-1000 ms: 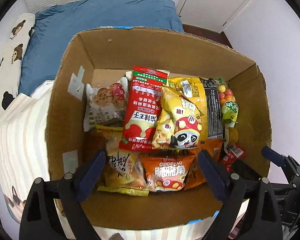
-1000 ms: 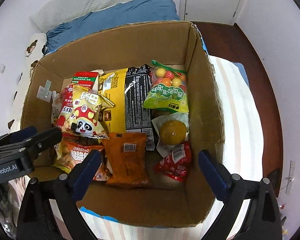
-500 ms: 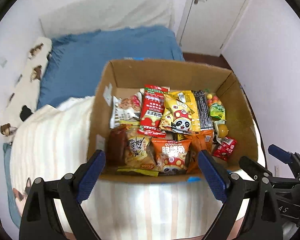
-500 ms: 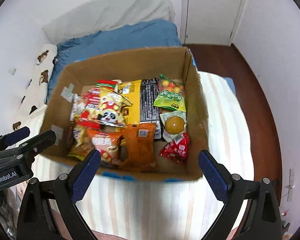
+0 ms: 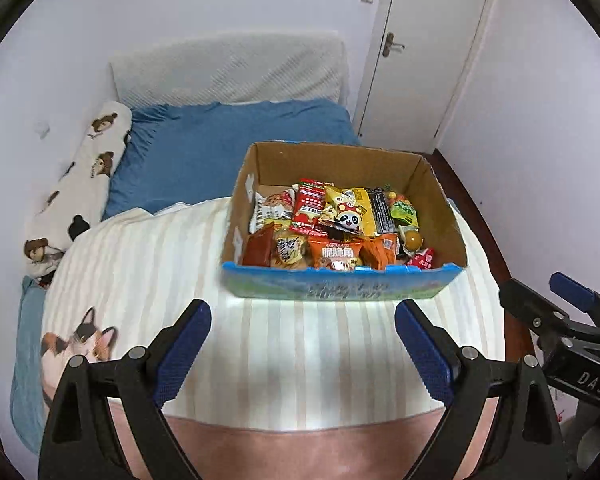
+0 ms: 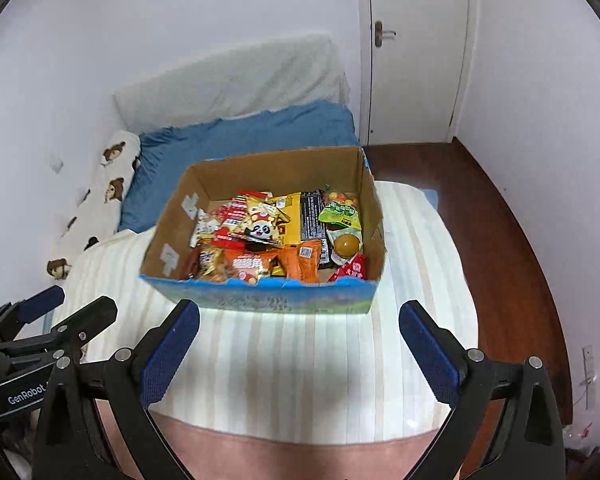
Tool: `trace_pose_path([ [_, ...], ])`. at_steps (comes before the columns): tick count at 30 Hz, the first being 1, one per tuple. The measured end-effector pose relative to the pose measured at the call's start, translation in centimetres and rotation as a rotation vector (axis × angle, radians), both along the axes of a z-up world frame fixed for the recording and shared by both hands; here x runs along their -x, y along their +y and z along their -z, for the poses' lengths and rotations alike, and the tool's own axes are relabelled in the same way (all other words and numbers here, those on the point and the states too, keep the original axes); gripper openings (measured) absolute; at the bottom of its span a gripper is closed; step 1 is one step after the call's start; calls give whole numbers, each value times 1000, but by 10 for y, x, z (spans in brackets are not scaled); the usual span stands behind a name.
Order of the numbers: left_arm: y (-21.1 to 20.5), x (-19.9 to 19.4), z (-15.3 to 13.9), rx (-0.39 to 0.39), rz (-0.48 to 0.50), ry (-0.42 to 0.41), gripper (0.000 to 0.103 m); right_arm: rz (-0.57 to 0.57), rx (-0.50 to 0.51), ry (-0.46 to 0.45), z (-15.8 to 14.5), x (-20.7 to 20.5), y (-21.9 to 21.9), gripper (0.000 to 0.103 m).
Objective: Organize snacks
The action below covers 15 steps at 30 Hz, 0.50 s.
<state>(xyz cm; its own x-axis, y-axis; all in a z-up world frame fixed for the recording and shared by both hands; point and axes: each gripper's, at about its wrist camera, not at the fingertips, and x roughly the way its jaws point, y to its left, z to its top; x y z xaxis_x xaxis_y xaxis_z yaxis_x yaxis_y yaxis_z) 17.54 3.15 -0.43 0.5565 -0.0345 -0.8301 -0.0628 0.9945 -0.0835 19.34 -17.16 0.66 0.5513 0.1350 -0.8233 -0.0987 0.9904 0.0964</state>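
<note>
Snacks (image 5: 340, 228) fill the box (image 5: 340, 286); both tongs (image 5: 302, 344) (image 6: 298, 344) angle down, apart, empty.

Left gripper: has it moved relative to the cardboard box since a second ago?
Yes. The left gripper has pulled up and back from the cardboard box, now over the striped blanket.

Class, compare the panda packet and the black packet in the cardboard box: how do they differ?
The panda packet is yellow and red with a cartoon face; the black packet is dark with small white print. The panda packet lies tilted on top of other snacks; the black packet lies straight, running toward the box's far wall. Both are sealed and inside the cardboard box.
</note>
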Motion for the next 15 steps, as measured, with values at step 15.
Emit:
trace_pose_path([
  [15, -11, 89, -53, -85, -19, -161, 94, 3, 9, -169, -77, 120, -13, 102],
])
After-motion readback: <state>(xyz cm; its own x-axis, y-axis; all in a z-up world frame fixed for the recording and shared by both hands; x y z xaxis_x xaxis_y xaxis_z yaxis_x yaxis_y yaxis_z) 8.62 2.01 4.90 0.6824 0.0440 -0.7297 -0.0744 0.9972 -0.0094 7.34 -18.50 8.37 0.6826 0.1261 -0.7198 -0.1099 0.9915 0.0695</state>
